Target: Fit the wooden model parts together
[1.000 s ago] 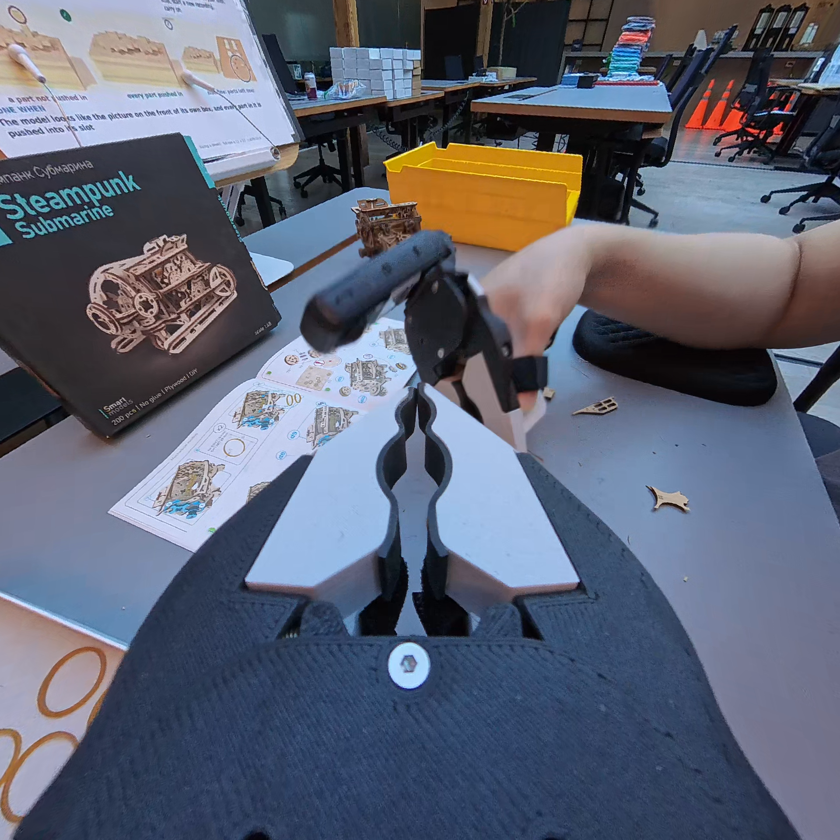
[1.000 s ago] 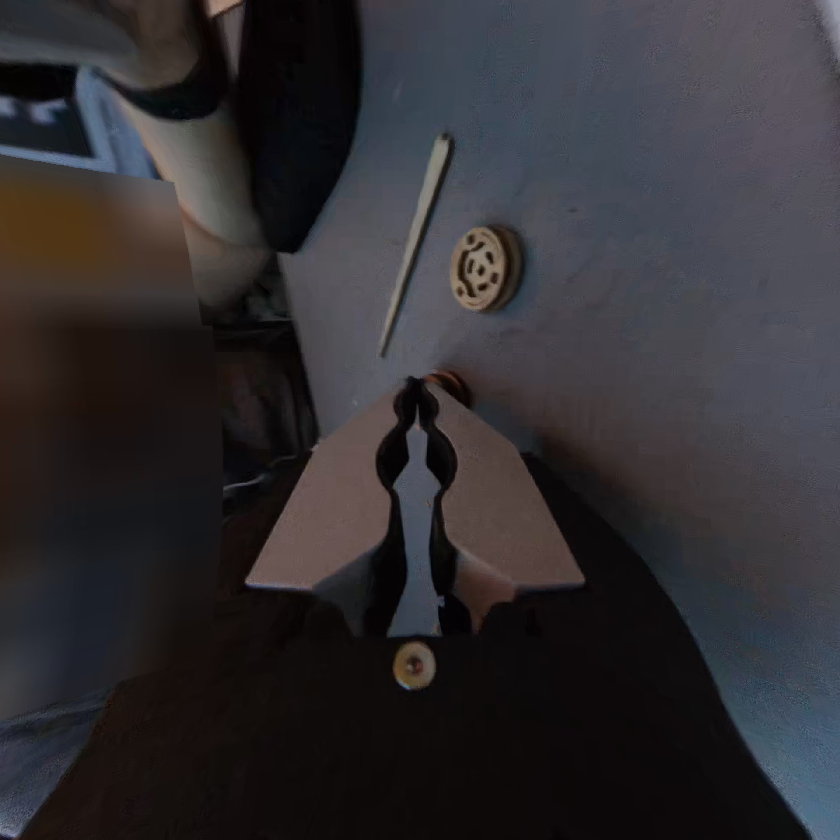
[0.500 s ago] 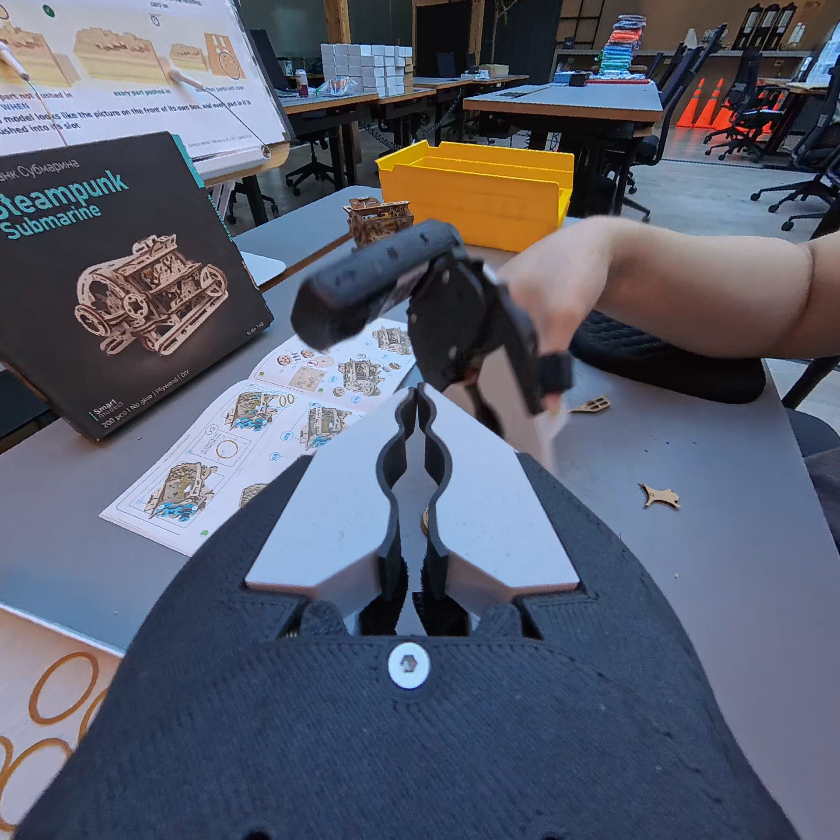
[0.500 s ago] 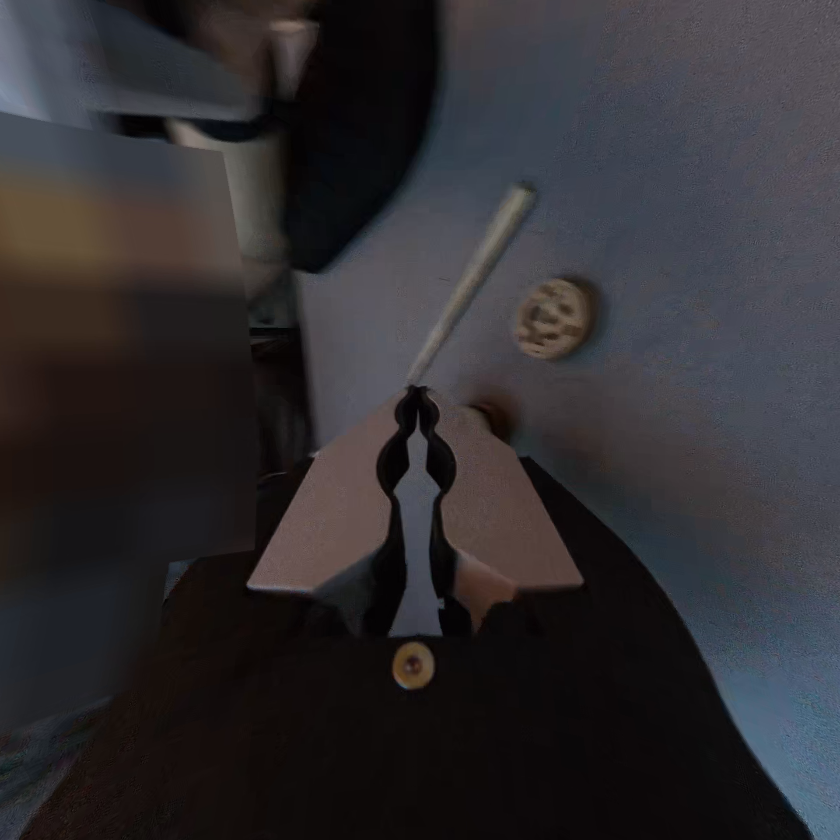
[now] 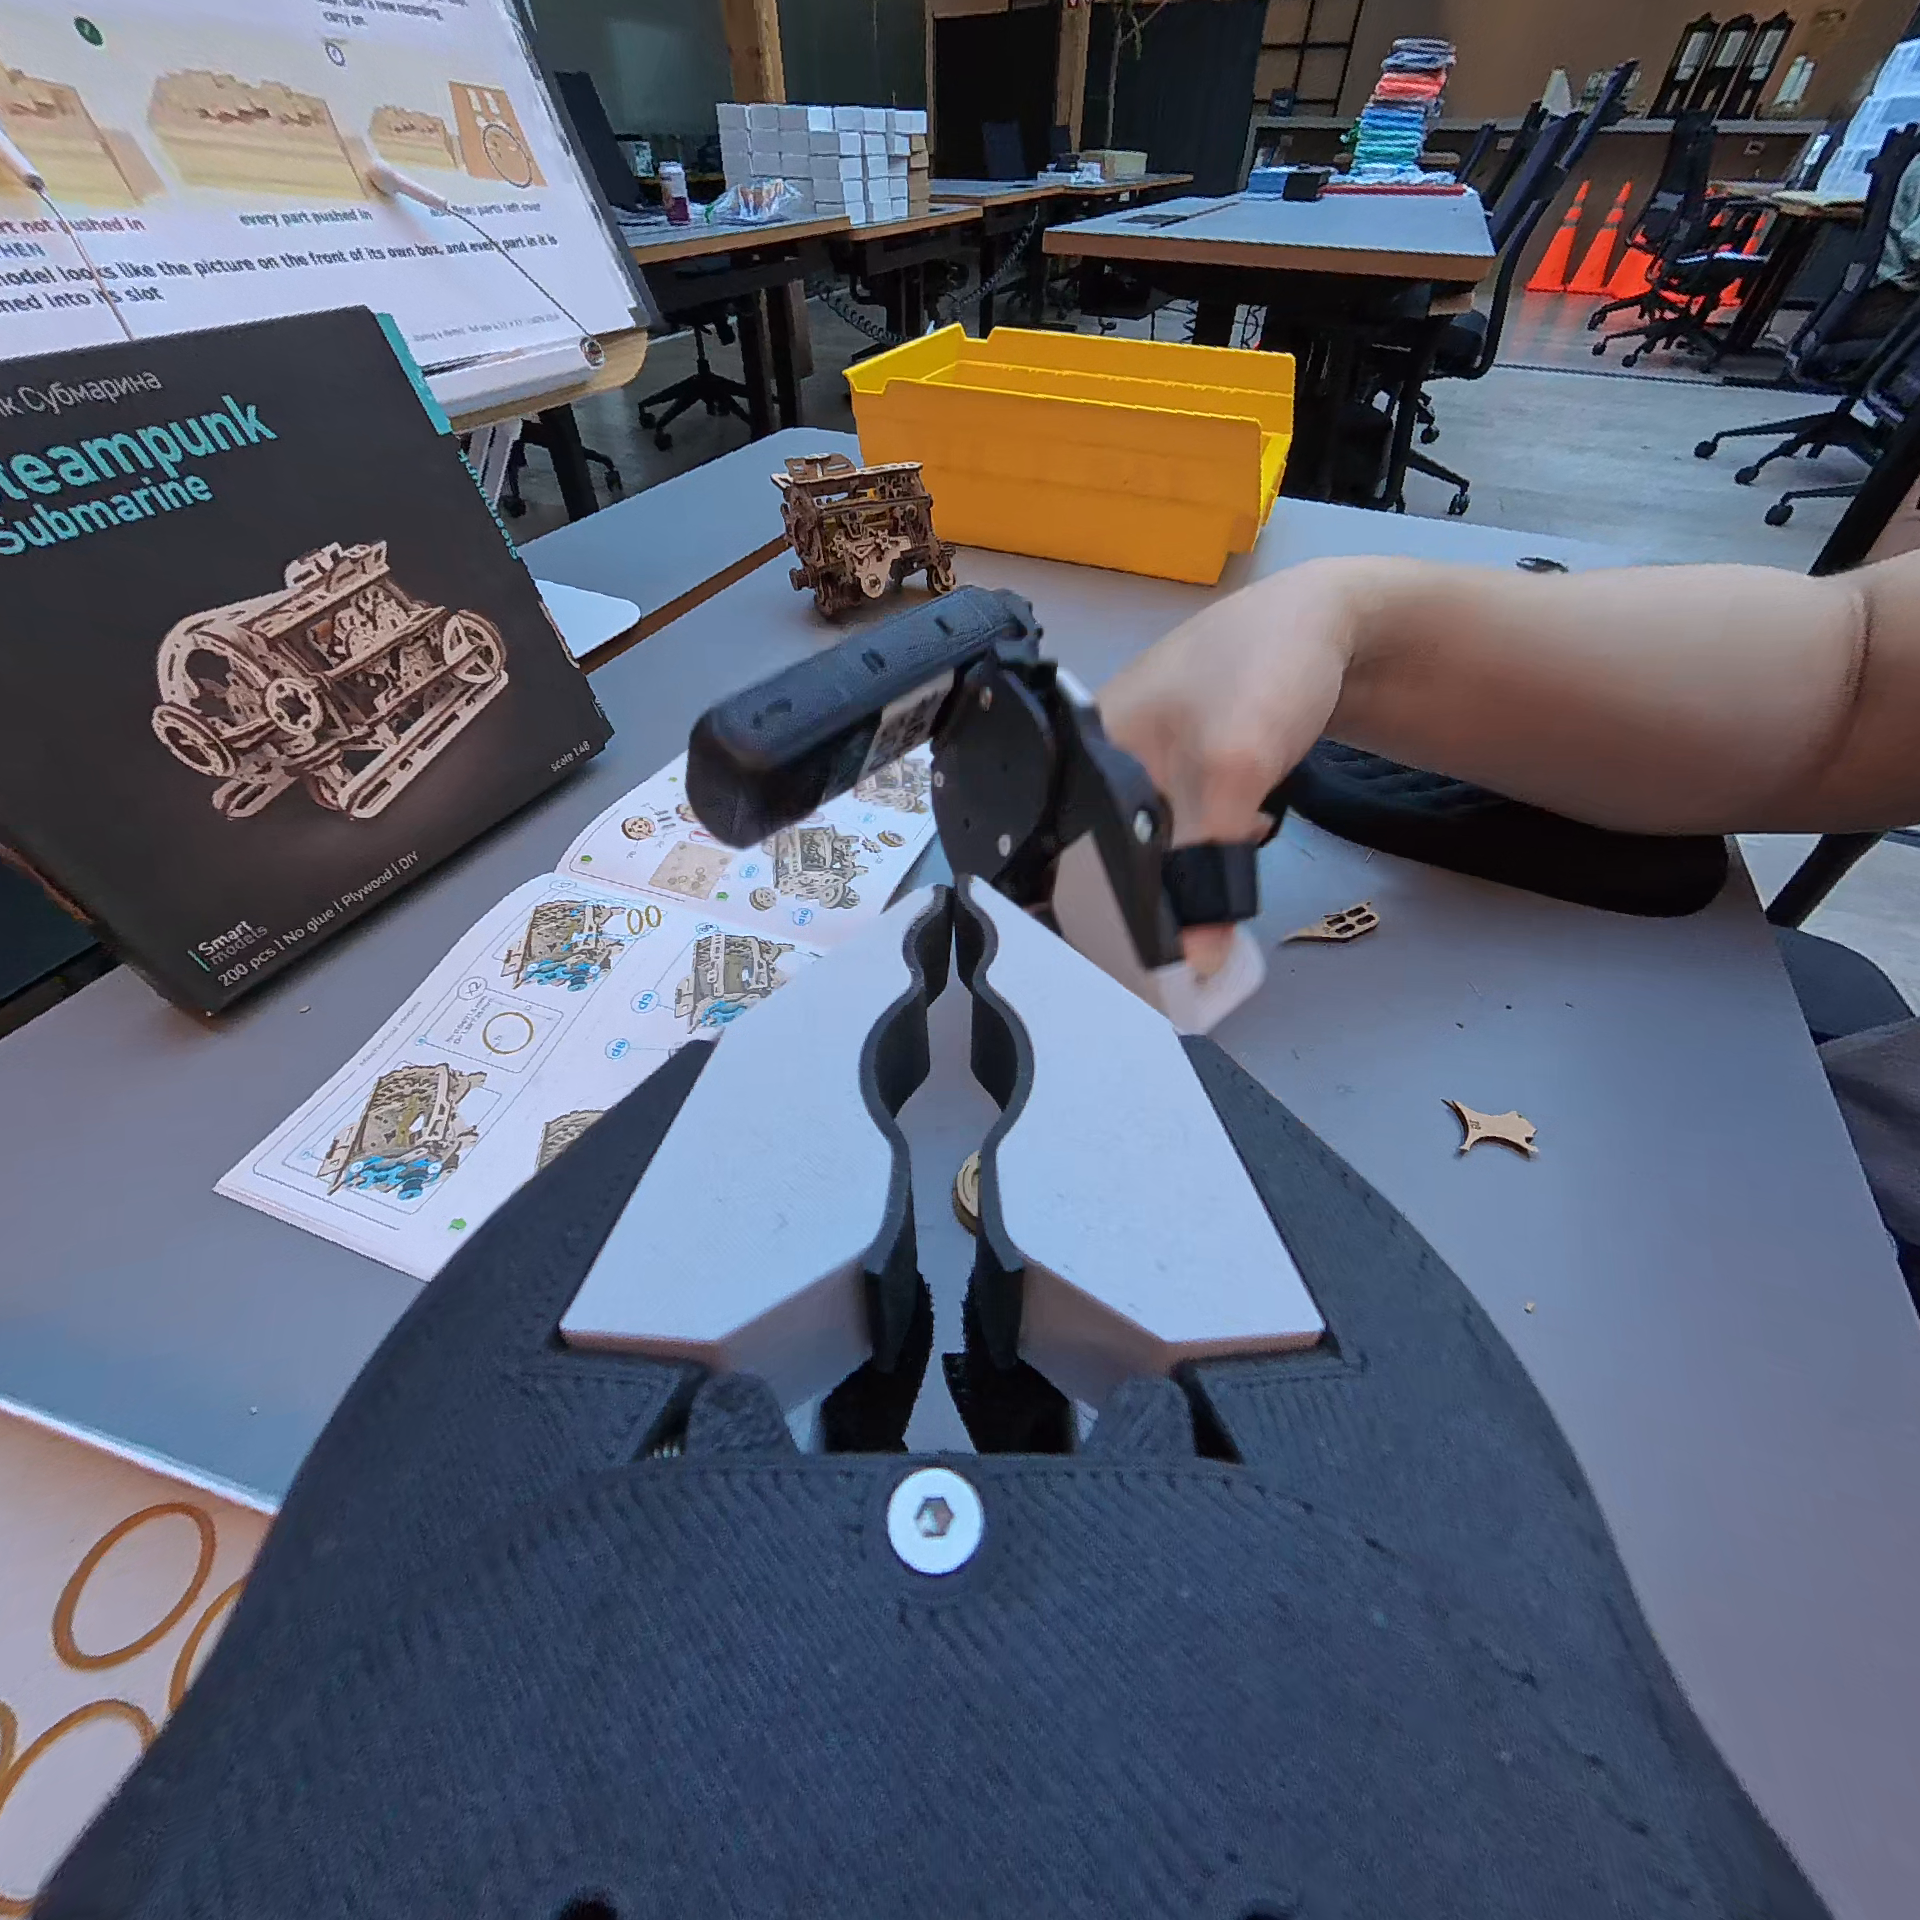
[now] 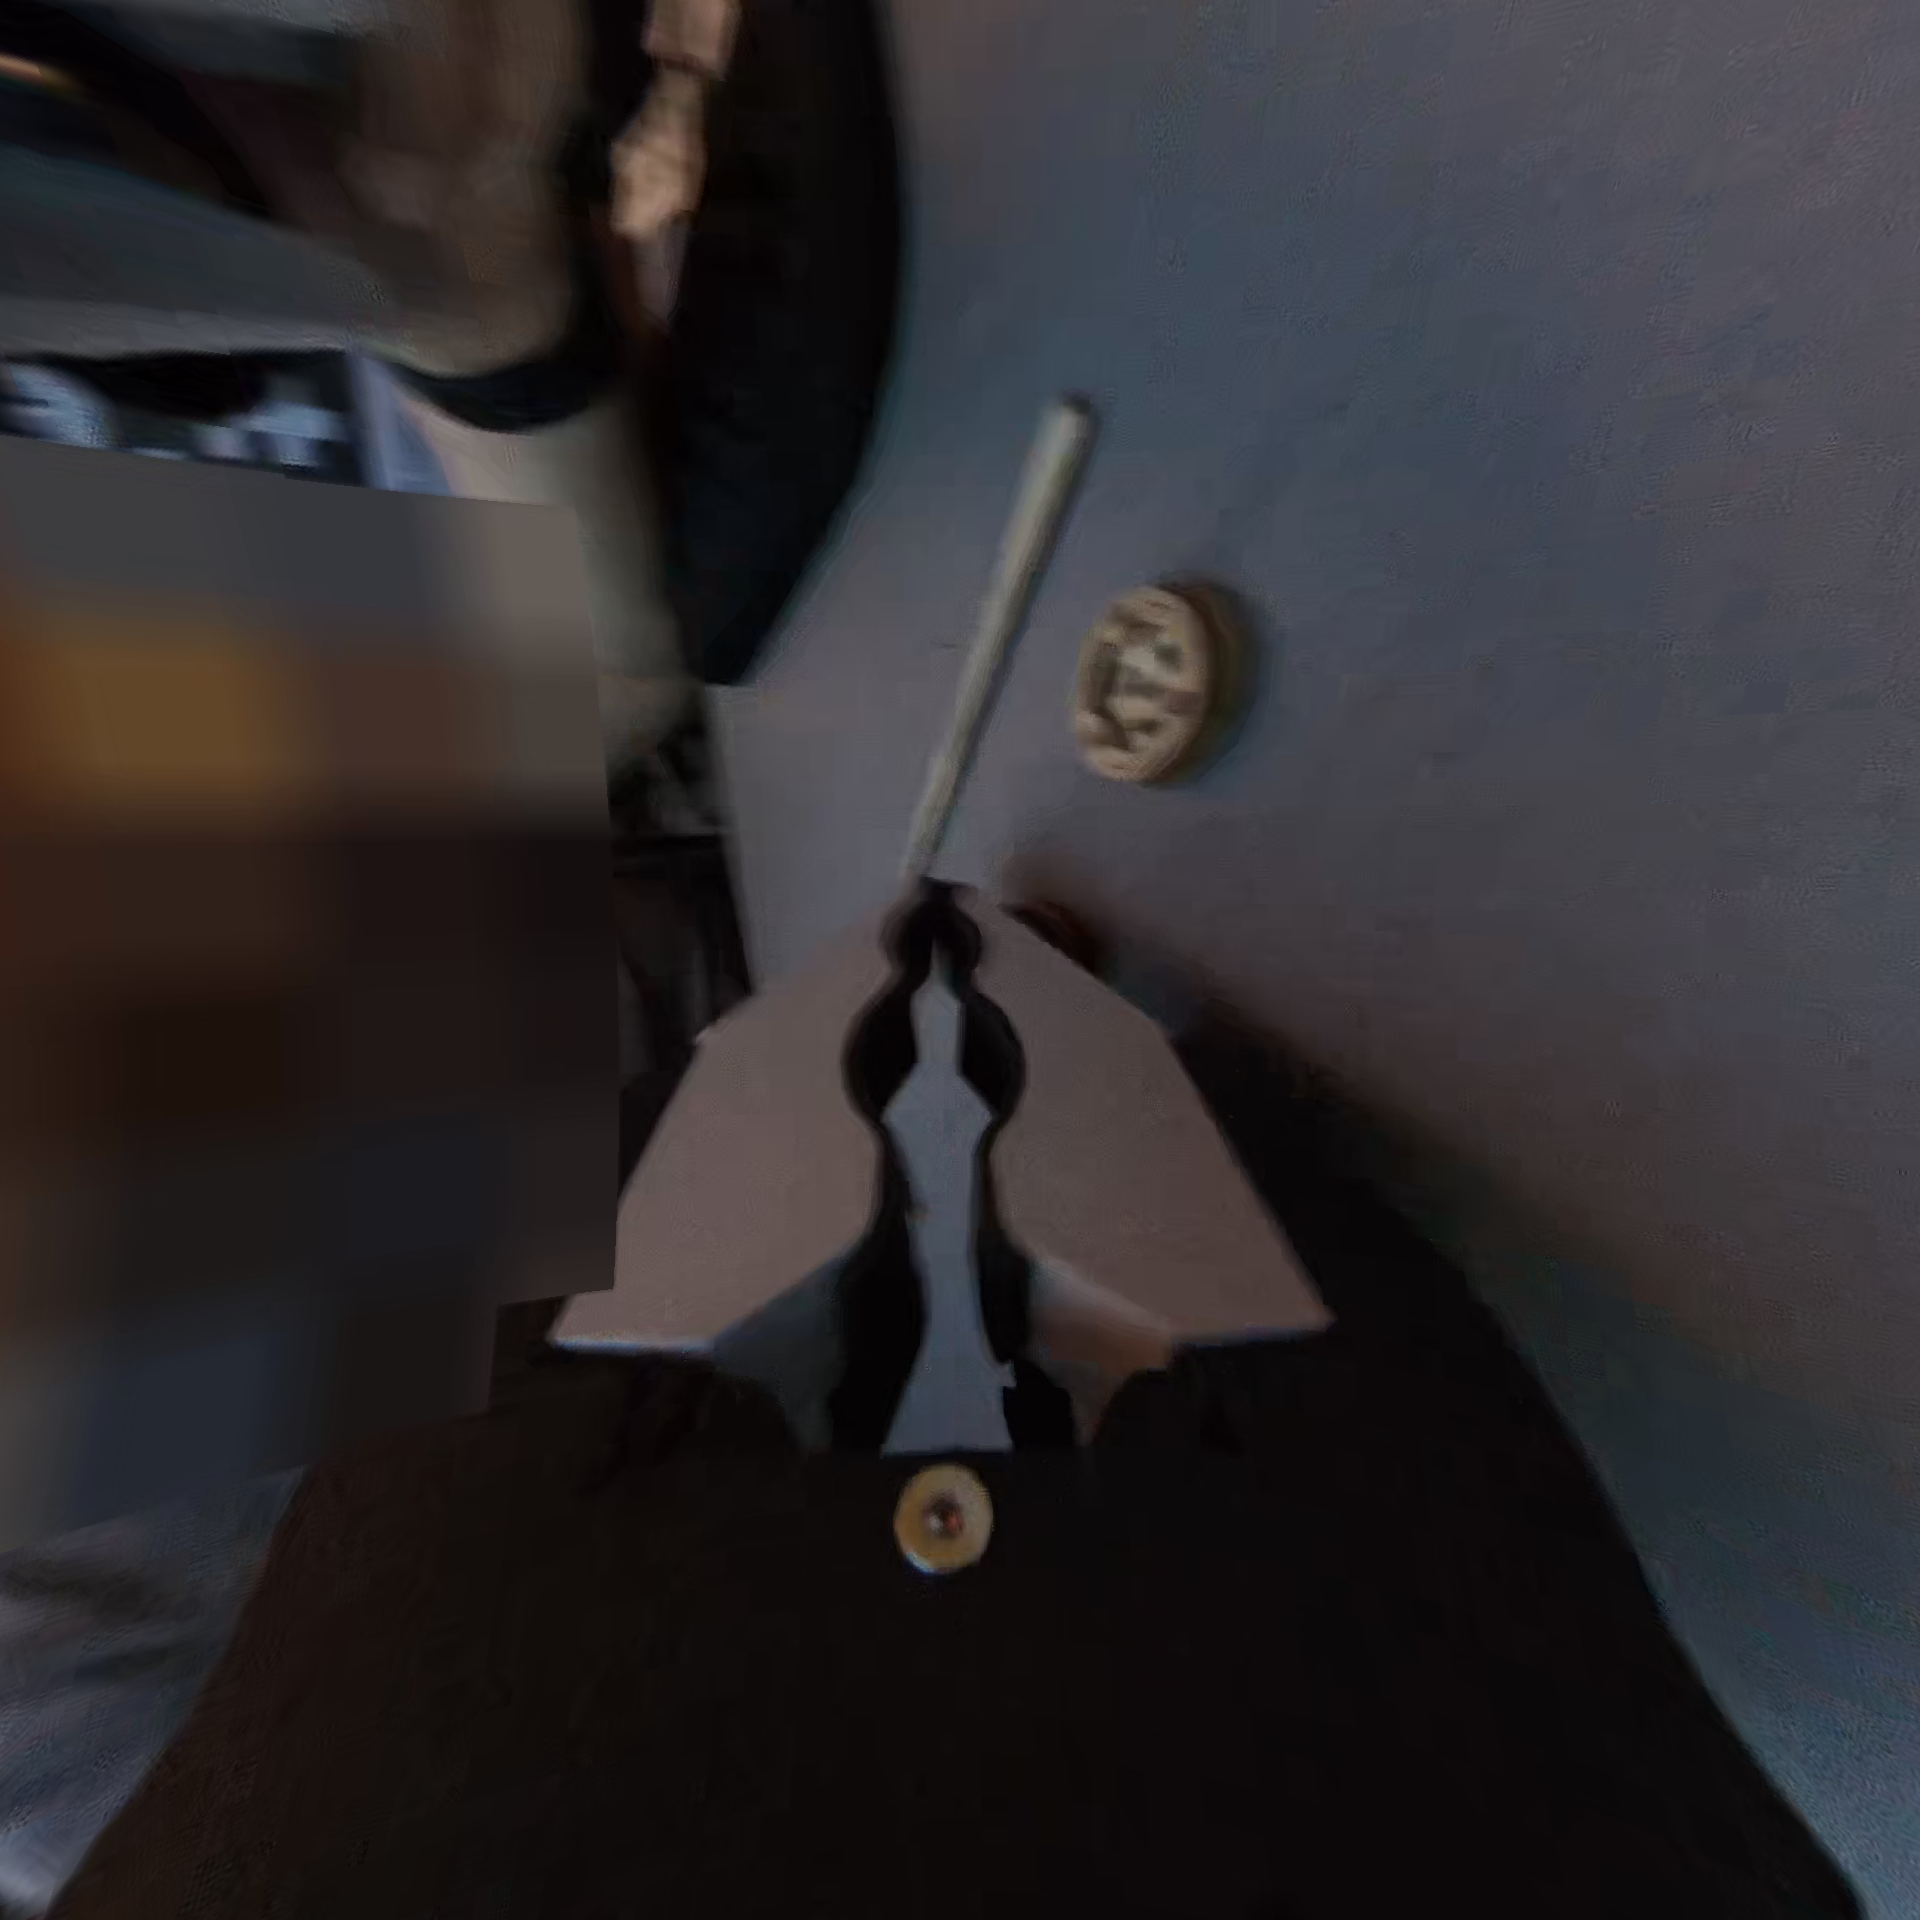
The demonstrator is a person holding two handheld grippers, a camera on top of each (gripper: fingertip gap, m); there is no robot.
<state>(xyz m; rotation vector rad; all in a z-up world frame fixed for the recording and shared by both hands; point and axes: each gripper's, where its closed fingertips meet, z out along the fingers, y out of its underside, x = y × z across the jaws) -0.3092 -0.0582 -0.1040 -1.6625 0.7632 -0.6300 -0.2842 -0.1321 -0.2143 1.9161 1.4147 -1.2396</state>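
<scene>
Two printed items, black box (image 5: 260, 665), instruction sheet (image 5: 540, 997)

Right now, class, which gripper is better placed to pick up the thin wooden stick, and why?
Right. The right gripper, shut, points at the near end of the thin wooden stick, beside the round disc; it need only open. The left gripper, also shut, points across the table instead.

Black textured left gripper (image 5: 954, 914) body, grey fingers (image 5: 769, 1174), one silver hex screw (image 5: 934, 1520).
</scene>
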